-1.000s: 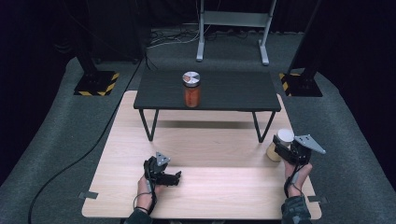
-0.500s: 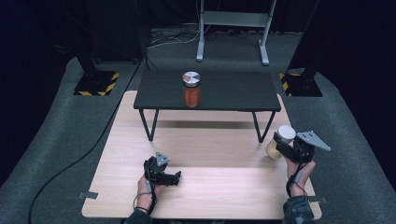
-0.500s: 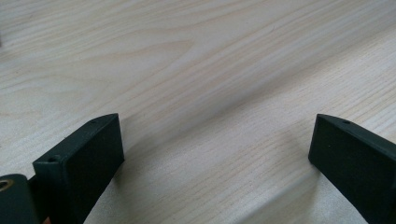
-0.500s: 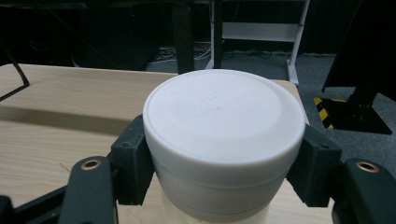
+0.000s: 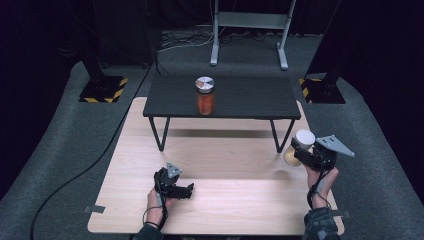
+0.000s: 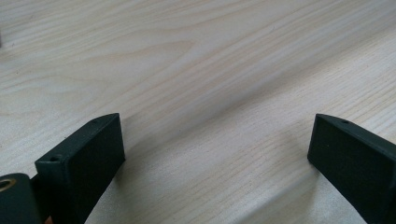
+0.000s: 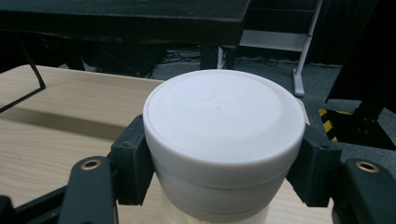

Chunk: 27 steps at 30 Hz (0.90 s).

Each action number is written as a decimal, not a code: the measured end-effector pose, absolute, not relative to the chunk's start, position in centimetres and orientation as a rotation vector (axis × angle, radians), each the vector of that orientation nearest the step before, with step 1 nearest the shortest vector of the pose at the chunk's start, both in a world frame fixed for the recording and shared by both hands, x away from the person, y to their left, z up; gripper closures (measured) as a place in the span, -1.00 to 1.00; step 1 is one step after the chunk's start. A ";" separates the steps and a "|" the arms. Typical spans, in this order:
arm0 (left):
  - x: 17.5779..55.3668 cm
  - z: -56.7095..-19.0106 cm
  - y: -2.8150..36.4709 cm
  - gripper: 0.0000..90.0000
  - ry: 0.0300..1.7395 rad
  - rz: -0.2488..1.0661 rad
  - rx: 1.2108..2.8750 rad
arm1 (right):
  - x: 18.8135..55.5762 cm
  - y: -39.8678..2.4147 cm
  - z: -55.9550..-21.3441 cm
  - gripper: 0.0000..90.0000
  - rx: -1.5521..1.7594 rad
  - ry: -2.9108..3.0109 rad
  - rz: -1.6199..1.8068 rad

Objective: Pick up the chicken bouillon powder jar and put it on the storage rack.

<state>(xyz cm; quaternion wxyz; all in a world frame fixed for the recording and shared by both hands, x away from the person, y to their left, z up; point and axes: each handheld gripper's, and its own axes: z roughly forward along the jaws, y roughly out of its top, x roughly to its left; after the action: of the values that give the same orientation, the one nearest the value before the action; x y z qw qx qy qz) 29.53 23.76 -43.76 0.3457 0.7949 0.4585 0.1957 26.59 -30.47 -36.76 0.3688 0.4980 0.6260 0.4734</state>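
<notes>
White-lidded jar (image 7: 223, 140) sits clamped in our right gripper (image 5: 306, 153): the two black jaws press on opposite sides just under the lid rim, closed as far as the jar's width allows. In the high view the jar (image 5: 300, 147) hangs off the right end of the light wooden table (image 5: 220, 210), clear of the surface, near the right leg of the black side table (image 5: 250, 97). Its contents look pale yellow through the lower wall.

Key relation for the coming move: the jar lies directly between the right jaws, with its long axis running upright and crossing the line of the jaws at a right angle. The lid faces up and leans slightly toward the gripper's camera. We judge this a carry in progress, with the black side table ahead of and above the right gripper as the likely set-down place. An orange-filled jar with a metal lid (image 5: 205, 96) stands upright on it, ahead and to the left of the claw, so placement should keep clear of that.

Our left gripper (image 5: 181, 189) rests low over the wooden table (image 6: 196, 70), well apart from the jar, jaws wide with nothing between them. The right hand is plainly the nearer one.
</notes>
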 end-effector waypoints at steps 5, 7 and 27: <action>29.5 -43.8 23.8 -0.92 1.190 0.508 2.063 | 26.7 -30.4 -36.2 -0.27 1.265 1.619 1.228; 29.5 -43.8 23.7 -0.92 1.190 0.509 2.063 | 26.7 -30.4 -36.0 -0.27 1.262 1.618 1.235; 29.5 -43.8 23.8 -0.92 1.190 0.507 2.063 | 27.4 -29.6 -34.0 -0.27 1.217 1.659 1.270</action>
<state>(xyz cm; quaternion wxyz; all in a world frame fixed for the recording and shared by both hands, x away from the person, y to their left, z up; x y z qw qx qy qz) 29.53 23.77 -43.77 0.3461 0.7949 0.4585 0.1954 27.40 -29.64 -33.98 0.3541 0.4707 0.6417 0.4911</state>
